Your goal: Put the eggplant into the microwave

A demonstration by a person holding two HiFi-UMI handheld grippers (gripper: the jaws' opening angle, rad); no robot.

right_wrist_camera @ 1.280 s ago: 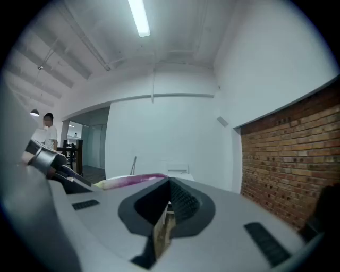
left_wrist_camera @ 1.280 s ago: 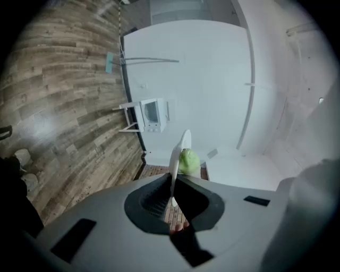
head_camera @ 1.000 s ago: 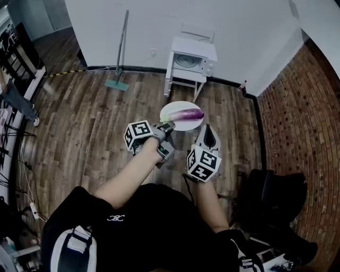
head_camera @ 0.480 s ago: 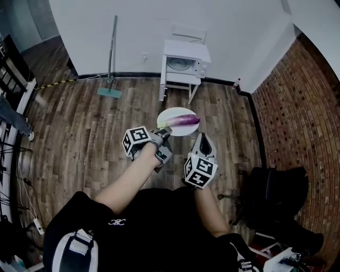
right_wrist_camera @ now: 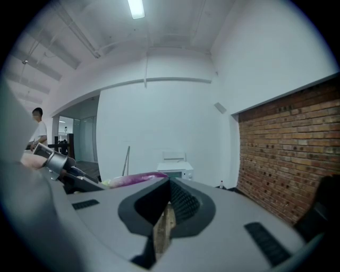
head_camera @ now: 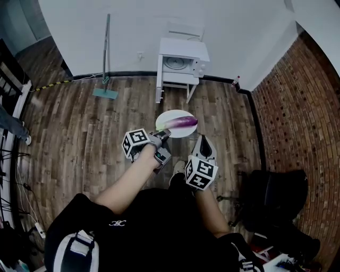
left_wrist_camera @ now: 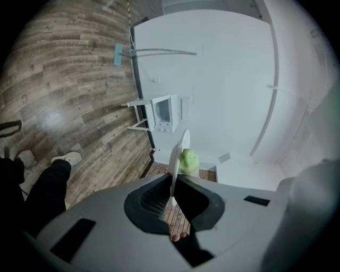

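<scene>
Below our head camera, we see the left gripper (head_camera: 162, 134) clamped on the rim of a white plate (head_camera: 175, 113) carrying the eggplant (head_camera: 181, 123): long, glossy purple, pale green at one end. Our left gripper view shows that plate edge-on between the jaws. Our right gripper view shows the right gripper (right_wrist_camera: 166, 207) with jaws together, empty.

The room is lit brightly and evenly from a ceiling light strip (right_wrist_camera: 136, 8). A pale sheen is thrown on the wooden floor (left_wrist_camera: 50, 114) at the left of the left gripper view. Both gripper views are bent by fisheye distortion and darkened at the corners. The left gripper (left_wrist_camera: 171, 197) and the right gripper (right_wrist_camera: 166, 215) are rendered soft at close range.
</scene>
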